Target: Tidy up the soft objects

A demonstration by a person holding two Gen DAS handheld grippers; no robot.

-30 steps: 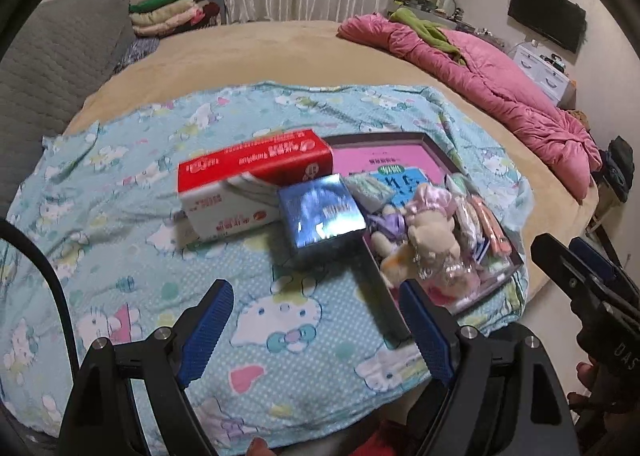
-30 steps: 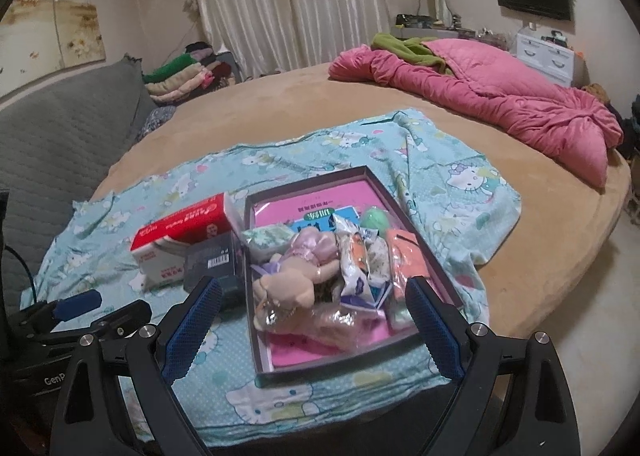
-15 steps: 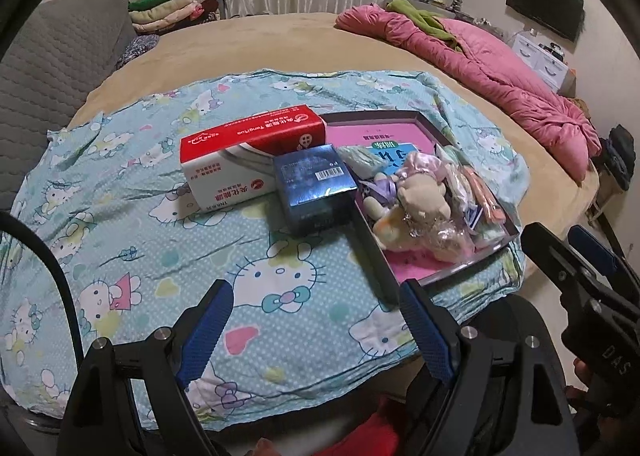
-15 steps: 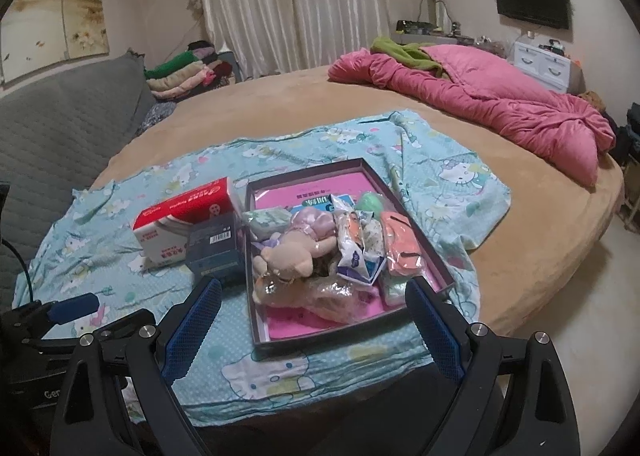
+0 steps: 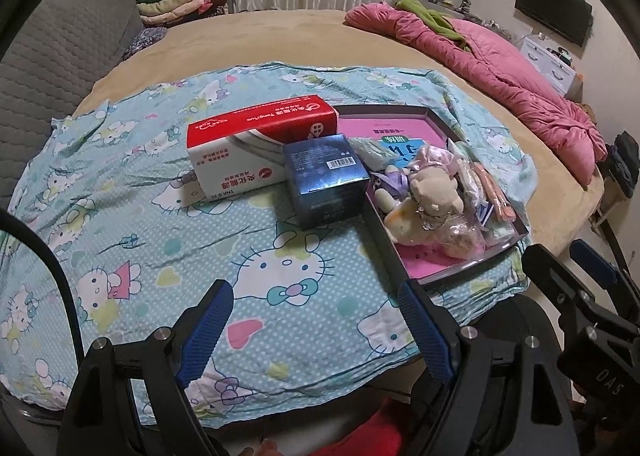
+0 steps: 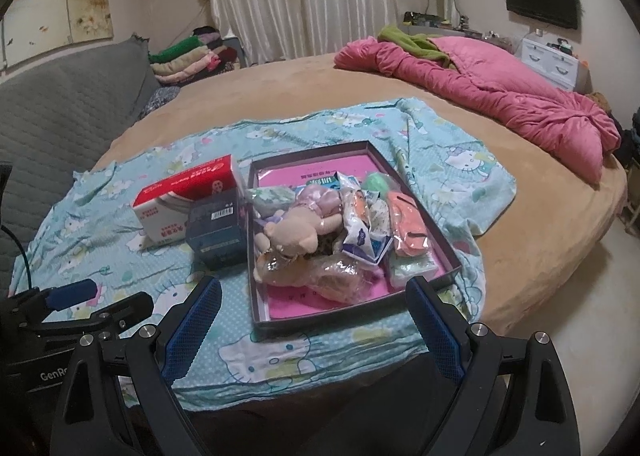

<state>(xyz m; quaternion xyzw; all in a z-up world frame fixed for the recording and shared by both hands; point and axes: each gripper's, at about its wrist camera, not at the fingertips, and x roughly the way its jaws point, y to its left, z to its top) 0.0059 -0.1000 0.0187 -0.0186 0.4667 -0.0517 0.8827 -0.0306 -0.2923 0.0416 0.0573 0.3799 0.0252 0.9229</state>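
On the cartoon sheet (image 6: 452, 160) sits our tray (image 6: 416, 212), and the teddy bear (image 6: 296, 230) lies near its middle, beside the crinkly packets (image 6: 362, 234). We think the bear is light and squishy, so we should pinch its fat tummy. Our left gripper (image 5: 316, 330) and right gripper (image 6: 314, 322) are both wide open, holding nothing.

Red-white carton (image 5: 256, 144), dark-blue box (image 5: 326, 180) — cat-print aqua sheet (image 5: 132, 240).
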